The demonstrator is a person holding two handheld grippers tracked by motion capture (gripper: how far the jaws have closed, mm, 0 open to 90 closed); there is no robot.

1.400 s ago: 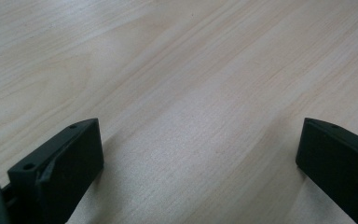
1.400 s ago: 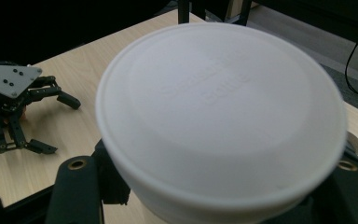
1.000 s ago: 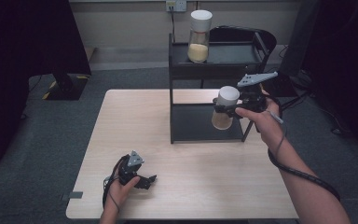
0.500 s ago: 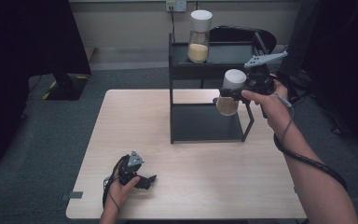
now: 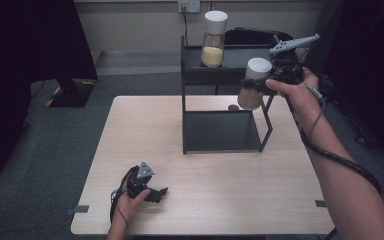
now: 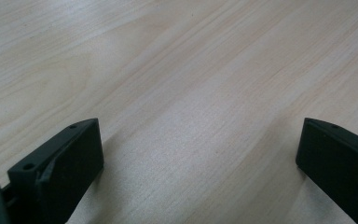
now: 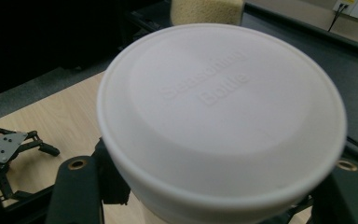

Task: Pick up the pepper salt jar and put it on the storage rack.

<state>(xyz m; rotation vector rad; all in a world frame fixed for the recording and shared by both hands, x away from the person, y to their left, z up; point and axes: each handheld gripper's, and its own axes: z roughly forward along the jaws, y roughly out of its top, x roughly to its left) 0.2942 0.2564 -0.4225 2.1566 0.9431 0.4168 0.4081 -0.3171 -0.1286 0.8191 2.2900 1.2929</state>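
White plastic caps a clear seasoning jar (image 5: 254,84), which the right gripper (image 5: 275,78) pinches by its body, jaws pressed against either side, holding it upright in the air at the front right corner of a black metal two-tier shelf rack (image 5: 220,110), about level with the rack's upper tier. Keeping it upright with the lid on makes sense, since the jar is partly filled with a pale tan powder or grain that would otherwise shift; its height suggests it is meant for the top tier. In the right gripper view the round white lid (image 7: 221,116) sits very close to the lens, with raised lettering reading "Seasoning Bottle", and the black jaws show at either side beneath it. A second, taller clear jar with a white cap (image 5: 214,38) already stands on the left part of the top tier, its lower part filled with yellowish granules; there is free room on the tier to its right. The lower tier looks bare apart from a small dark object near its back edge, too small to identify. The left gripper (image 5: 152,192) rests idle on the light wood-grain table (image 5: 145,130) near the front edge, held in the person's hand, its jaws spread wide apart with nothing between them but bare tabletop.
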